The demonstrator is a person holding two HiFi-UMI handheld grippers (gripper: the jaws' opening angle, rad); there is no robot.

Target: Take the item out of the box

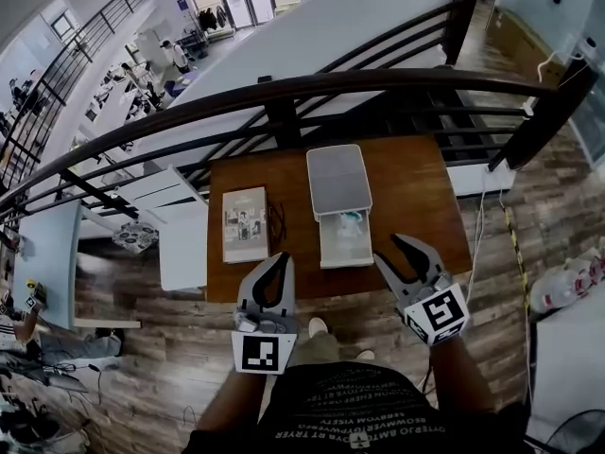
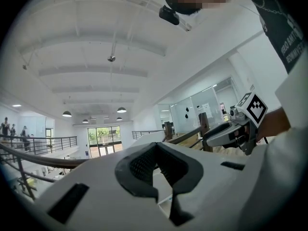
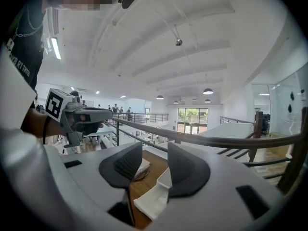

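A white box [image 1: 333, 250] lies open on the brown table [image 1: 416, 197], its lid [image 1: 338, 178] folded back away from me. Inside lies a pale, teal-tinted item [image 1: 349, 220]. Both grippers hover at the table's near edge, level and apart from the box. My left gripper [image 1: 276, 265] sits left of the box, and its jaw tips [image 2: 155, 150] look to meet with nothing between them. To the right of the box my right gripper [image 1: 388, 250] stands open and empty [image 3: 155, 150], and the box's edge [image 3: 154, 198] shows below it.
A flat printed pack [image 1: 245, 223] and a dark looped cord [image 1: 276, 220] lie on the table's left part. A dark curved railing [image 1: 284, 97] runs behind the table. A white cable [image 1: 482, 225] hangs at the right and a white stand [image 1: 184, 244] is at the left.
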